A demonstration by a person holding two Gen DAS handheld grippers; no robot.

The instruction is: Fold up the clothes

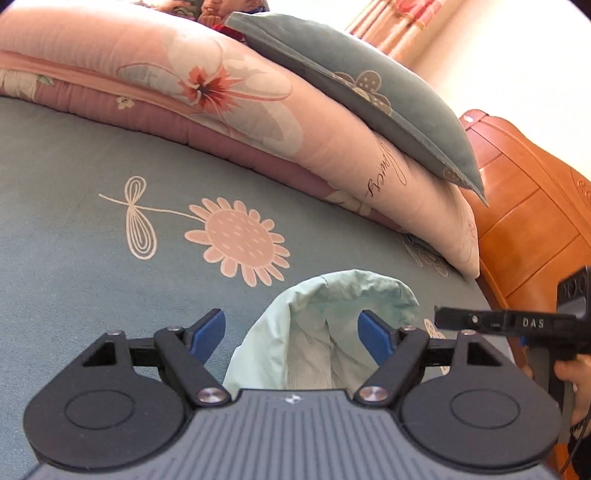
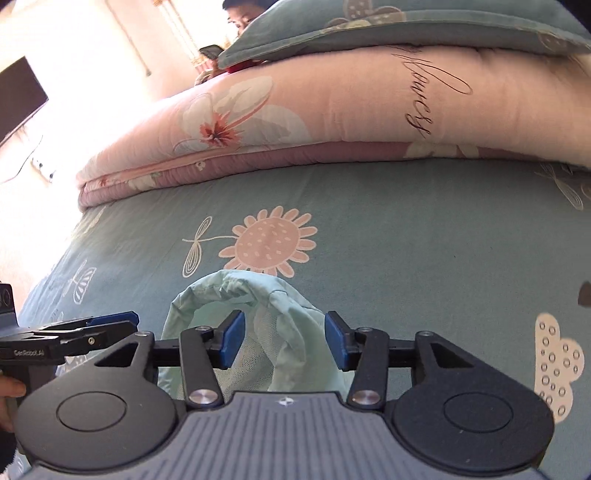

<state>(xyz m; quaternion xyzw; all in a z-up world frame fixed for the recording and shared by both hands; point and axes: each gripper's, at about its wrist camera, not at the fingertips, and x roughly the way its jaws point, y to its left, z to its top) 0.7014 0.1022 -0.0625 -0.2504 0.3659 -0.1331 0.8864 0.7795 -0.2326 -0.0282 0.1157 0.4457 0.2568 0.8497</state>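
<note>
A pale mint-green garment with a white mesh lining lies bunched on the teal flowered bedsheet. My left gripper is open, its blue pads apart, with the garment's fold between them and under the gripper body. In the right wrist view the same garment lies between the spread blue pads of my right gripper, which is open too. The right gripper shows at the right edge of the left wrist view. The left gripper shows at the left edge of the right wrist view.
A folded pink floral quilt and a teal pillow are stacked at the far side of the bed. A wooden headboard stands at the right. A person sits behind the quilt.
</note>
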